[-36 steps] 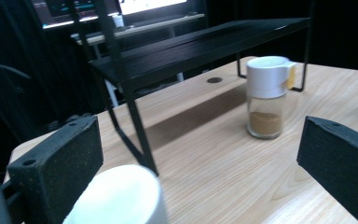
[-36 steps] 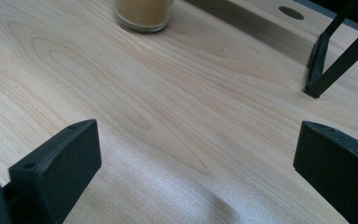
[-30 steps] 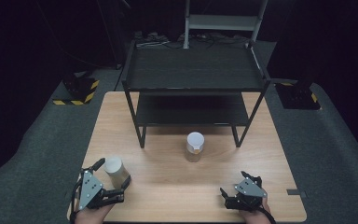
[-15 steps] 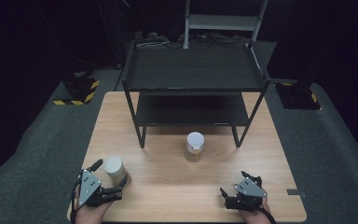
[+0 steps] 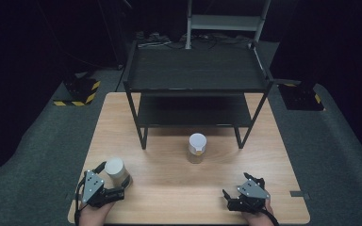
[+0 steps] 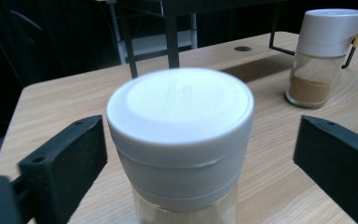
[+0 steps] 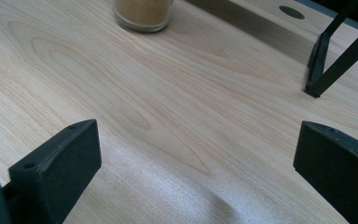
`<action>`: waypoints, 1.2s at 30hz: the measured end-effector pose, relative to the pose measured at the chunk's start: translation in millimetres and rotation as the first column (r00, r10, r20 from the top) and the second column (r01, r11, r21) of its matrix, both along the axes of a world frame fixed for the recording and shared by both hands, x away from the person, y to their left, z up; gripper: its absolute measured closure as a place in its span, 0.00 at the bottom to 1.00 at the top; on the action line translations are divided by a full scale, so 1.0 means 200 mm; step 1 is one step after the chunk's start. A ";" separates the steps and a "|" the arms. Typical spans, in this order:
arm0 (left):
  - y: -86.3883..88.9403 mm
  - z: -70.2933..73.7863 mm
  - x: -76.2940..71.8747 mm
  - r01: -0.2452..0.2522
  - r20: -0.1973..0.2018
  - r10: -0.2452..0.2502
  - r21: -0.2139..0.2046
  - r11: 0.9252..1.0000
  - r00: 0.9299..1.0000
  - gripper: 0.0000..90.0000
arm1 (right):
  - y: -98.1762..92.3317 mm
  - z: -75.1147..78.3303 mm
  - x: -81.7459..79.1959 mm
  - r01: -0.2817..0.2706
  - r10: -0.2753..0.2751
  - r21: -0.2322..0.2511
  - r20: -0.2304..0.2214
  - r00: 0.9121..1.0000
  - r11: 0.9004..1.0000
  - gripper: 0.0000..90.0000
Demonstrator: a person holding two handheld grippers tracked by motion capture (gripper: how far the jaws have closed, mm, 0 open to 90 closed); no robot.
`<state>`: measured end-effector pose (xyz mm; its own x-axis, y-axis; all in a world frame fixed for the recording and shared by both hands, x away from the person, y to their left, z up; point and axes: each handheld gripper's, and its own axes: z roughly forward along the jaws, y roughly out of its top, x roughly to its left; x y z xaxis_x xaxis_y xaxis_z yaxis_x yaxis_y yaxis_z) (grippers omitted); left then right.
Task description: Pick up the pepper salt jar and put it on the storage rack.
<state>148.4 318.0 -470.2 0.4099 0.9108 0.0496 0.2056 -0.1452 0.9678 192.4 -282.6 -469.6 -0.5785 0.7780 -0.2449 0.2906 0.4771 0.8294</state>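
A glass jar with a white lid (image 5: 114, 168) stands at the front left of the wooden table (image 5: 169, 197). My left gripper (image 5: 112, 180) straddles it. In the left gripper view the jar (image 6: 179, 140) sits between the two black jaws. They have just been closing, but the right one still stands well off the lid, so the gripper (image 6: 200, 158) is open. A second spice jar (image 5: 197, 148) with brown powder and a white cap stands mid-table. My right gripper (image 5: 238, 183) rests low at the front right, open over bare wood (image 7: 196, 158).
A black two-level shelf rack (image 5: 195, 70) stands on the back half of the table, its legs just behind the second jar (image 6: 326, 56) (image 7: 143, 11). One rack foot (image 7: 313, 88) is ahead of my right gripper. Grey carpet surrounds the table.
My left gripper has sunk slightly around the white-lidded jar and its jaws have narrowed a little. The right gripper and both jars have stayed put.
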 end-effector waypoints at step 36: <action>0.06 -0.03 0.01 -0.004 -0.029 0.003 -0.047 0.999 1.000 0.39 | 0.00 0.00 0.00 -0.002 0.002 -0.003 -0.005 1.000 1.000 0.00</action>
<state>151.1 330.0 -476.7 0.4075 0.9132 -0.0052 0.2338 -0.0988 0.9672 193.4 -282.2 -469.1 -0.5809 0.7763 -0.2447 0.2936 0.4802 0.8266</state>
